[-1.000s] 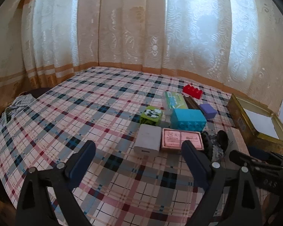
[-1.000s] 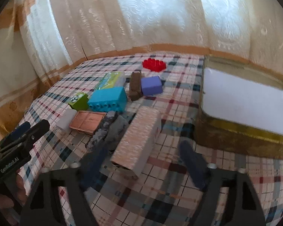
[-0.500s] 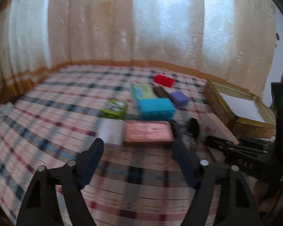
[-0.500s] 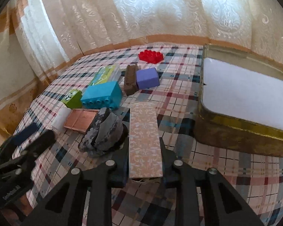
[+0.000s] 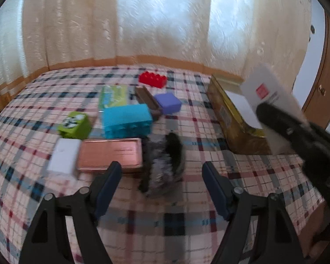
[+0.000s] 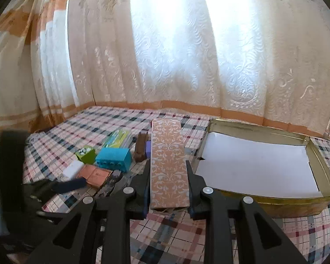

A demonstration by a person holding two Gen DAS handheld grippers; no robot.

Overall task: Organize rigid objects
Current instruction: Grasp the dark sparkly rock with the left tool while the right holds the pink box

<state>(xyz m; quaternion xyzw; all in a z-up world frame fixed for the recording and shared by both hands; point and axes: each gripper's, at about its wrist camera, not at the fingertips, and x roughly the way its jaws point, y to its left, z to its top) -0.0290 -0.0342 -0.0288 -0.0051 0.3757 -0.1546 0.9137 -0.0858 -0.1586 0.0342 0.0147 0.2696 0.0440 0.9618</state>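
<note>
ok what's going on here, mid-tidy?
A person with a handheld gripper in each hand is sorting items on a plaid-covered surface. The right gripper is shut on a long patterned box, held off the surface beside the open gold tin. The left gripper is open and empty, its jaws just narrowed, aimed at the dark grey pouch. The blocks and the copper tin lie unsorted.

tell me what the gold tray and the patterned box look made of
Gold tray: looks like thin metal, a glossy brassy tin with a rolled rim, lined with white paper. Patterned box: likely cardboard, matte tan with a white printed floral pattern and crisp folded edges.
</note>
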